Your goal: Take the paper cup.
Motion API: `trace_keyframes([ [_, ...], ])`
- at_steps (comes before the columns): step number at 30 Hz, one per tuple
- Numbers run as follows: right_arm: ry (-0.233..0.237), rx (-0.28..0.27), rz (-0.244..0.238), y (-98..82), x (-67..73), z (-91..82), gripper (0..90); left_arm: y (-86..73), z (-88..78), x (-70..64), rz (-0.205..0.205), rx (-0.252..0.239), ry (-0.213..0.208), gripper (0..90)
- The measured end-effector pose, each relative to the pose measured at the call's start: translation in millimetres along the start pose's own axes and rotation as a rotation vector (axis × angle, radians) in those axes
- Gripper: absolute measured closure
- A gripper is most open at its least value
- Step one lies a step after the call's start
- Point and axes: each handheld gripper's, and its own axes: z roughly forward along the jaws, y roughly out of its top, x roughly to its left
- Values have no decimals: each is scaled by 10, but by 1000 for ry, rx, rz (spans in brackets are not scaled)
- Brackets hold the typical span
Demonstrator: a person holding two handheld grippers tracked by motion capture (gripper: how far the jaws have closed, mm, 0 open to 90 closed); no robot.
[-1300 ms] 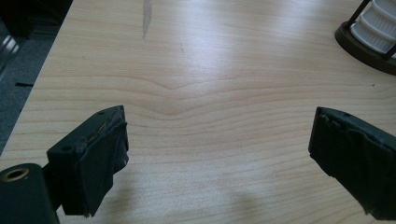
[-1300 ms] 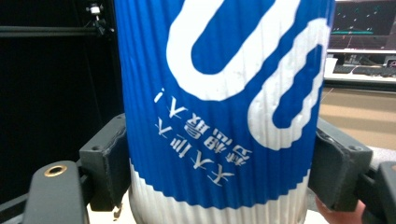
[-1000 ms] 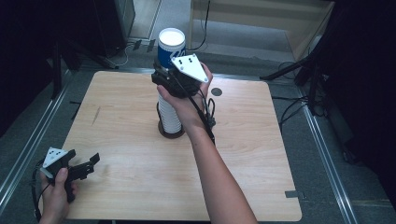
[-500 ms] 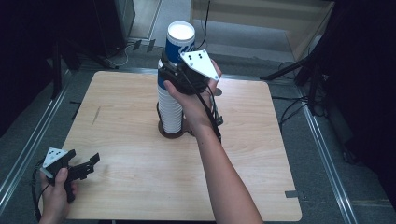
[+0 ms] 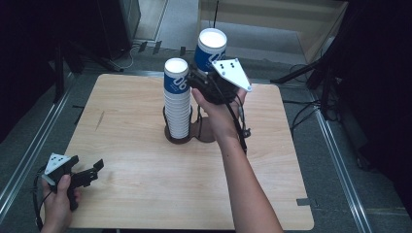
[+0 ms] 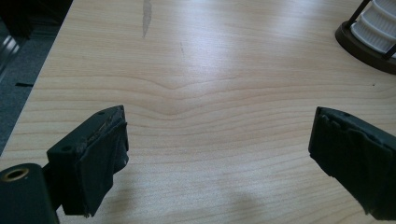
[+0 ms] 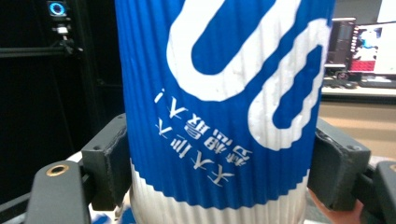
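A blue and white ribbed paper cup (image 5: 210, 48) hangs upside down in the air, just right of and above the stack. My right gripper (image 5: 203, 80) is shut on it; in the right gripper view its pads press both sides of the cup (image 7: 224, 107). A tall stack of the same cups (image 5: 177, 102) stands in a dark holder (image 5: 197, 135) at mid table. My left gripper (image 5: 92, 170) rests low at the table's front left corner, open; between its jaws (image 6: 219, 154) lies bare wood.
The wooden table (image 5: 145, 189) has free room all around the holder. The holder's rim (image 6: 369, 42) sits at the far right of the left gripper view. Cables and metal rails run along the floor beside and behind the table.
My right gripper has lifted the top cup off the stack and carried it to the right and slightly up. The left hand has stayed still.
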Motion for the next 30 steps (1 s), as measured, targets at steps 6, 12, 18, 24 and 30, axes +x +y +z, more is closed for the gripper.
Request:
trace_keyframes([
  [6,-41,18,-5,-95,-210,-178,206,0,-1,-2,0,0,3,54],
  [12,-66,32,-18,-240,-403,-382,206,-3,-6,-2,-5,-5,9,54],
  [18,-92,56,0,-380,-601,-568,206,-10,-16,-10,-12,-20,0,54],
  [24,-113,71,17,-544,-758,-744,205,-18,-28,-7,-28,-34,10,54],
  [30,-125,91,19,-736,-851,-886,205,-19,-31,-7,-28,-33,3,54],
])
